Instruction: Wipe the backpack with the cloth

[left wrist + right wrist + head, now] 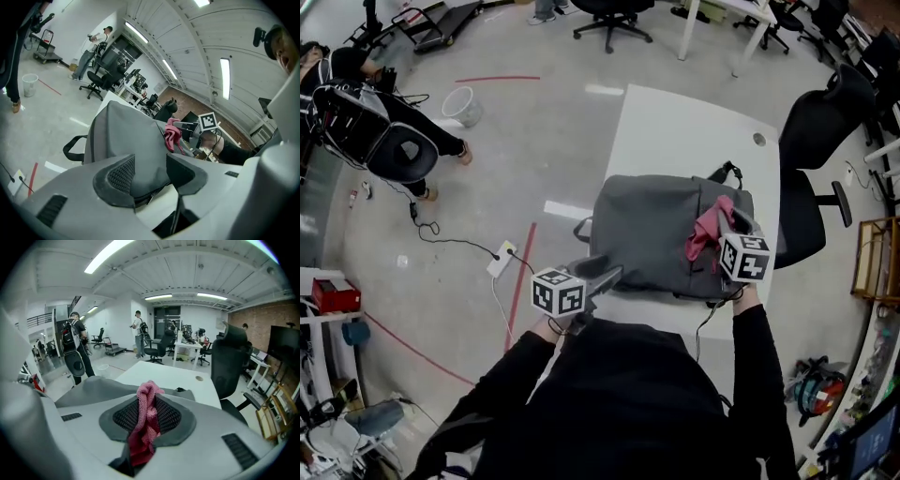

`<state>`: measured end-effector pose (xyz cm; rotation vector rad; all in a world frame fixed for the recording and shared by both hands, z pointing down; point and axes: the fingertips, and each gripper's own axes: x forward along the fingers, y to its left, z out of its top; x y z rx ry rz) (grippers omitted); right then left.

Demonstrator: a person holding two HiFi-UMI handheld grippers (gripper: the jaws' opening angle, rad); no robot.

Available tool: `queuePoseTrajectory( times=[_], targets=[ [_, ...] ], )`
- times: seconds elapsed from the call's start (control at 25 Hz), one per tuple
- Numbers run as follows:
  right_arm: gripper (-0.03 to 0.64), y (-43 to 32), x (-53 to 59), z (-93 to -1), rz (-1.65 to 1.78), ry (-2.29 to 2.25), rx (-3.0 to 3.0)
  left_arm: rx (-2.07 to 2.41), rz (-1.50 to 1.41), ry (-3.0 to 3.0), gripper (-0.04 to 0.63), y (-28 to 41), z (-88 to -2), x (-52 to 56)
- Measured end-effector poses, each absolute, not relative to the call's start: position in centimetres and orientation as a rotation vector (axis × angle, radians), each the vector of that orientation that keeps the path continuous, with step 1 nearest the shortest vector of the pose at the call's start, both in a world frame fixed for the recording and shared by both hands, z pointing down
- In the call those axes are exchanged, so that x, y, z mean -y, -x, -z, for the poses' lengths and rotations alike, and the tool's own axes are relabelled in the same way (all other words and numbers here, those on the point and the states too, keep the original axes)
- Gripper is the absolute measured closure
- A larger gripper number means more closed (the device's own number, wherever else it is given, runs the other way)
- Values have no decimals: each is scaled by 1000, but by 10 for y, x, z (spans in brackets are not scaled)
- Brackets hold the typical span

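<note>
Lying flat on white table [675, 122], centre frame: backpack [656, 234], long axis left-right, carry loop [581, 230] pointing left | left gripper [605, 273] clamps its lower-left edge | right gripper [728, 225] pinches pink cloth [708, 231] over its right end

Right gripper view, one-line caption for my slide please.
Right gripper clamped on a pink cloth, grey backpack lying just beyond on the white table.

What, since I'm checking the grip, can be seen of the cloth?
The cloth is pink, knitted-looking and bunched into folds. The right hand-held gripper is shut on it: a tuft stands up past the pads and the rest trails back between them. In the head view it dangles over the grey backpack; whether they touch can't be told.
</note>
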<state>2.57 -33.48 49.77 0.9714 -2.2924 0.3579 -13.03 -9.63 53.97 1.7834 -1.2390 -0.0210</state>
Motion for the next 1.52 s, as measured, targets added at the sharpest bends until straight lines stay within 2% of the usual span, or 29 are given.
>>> queuePoseTrajectory(
  times=[0.2, 0.36, 0.8, 1.04, 1.16, 1.32, 1.52],
  targets=[
    [531, -86, 362, -478, -319, -1184, 2261, 1285, 34, -1785, 370, 129, -549, 84],
    [531, -86, 362, -478, -332, -1241, 2253, 1290, 52, -1764, 370, 132, -551, 65],
    [531, 129, 282, -539, -322, -850, 2308, 1322, 69, -1694, 371, 227, -553, 20],
    [531, 245, 234, -541, -395, -627, 2409, 1338, 58, -1650, 370, 282, -560, 4],
    [531, 280, 222, -529, -370, -548, 2466, 1345, 52, -1646, 370, 296, -561, 4],
    [531, 268, 241, -526, -326, -562, 2463, 1341, 46, -1658, 370, 291, -559, 17],
    [531, 174, 298, -545, -379, -732, 2357, 1308, 35, -1680, 370, 246, -559, 36]
  ],
)
